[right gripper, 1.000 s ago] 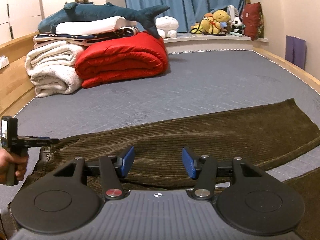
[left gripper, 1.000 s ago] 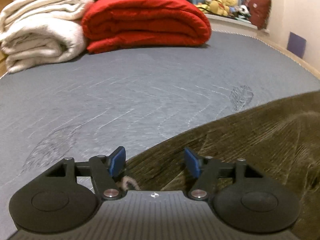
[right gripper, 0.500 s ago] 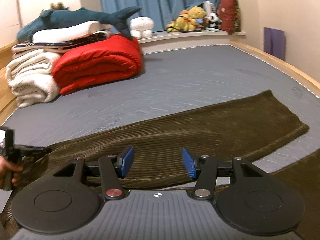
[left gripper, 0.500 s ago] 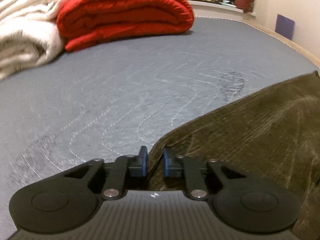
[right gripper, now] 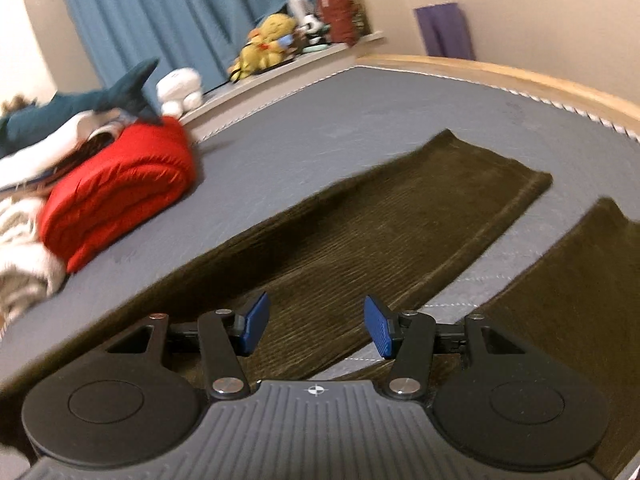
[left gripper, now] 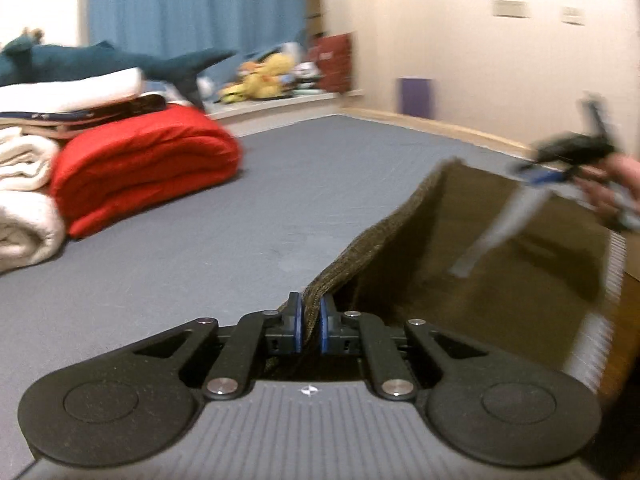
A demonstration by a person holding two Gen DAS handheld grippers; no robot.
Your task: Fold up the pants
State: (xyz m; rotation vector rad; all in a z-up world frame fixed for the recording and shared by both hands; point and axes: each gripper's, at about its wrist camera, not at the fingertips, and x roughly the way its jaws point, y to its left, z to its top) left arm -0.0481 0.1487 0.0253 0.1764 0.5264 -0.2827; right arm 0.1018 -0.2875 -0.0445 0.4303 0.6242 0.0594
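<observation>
The pants (right gripper: 400, 216) are dark brown corduroy and lie spread on a grey mattress (right gripper: 360, 120), both legs stretched flat and side by side with a strip of mattress showing between them. One edge at the waist end is lifted clear of the bed: the left claw (left gripper: 309, 320) is pressed together on it, the blue pads pinching a ridge of cloth that climbs from the mattress up into the jaws.

From that pinch the fabric hangs in a slack slope and drapes under its own weight, so the cloth appears soft and limp rather than stiff, yet fairly thick and weighty for a garment. The ribbed surface should give the pads good friction, so slipping looks unlikely, and nothing about it is fragile. A single pinch will likely let the rest trail and bunch, so a second hold seems needed.

The right claw (right gripper: 316, 326) is spread, its pads apart and holding nothing, and it hovers over the near leg. The better places to grip are probably the waistband corners and the hems, where the doubled layers are firm and keep the edges straight during a fold.

A folded red duvet (right gripper: 120, 188) sits well apart at the far side.
</observation>
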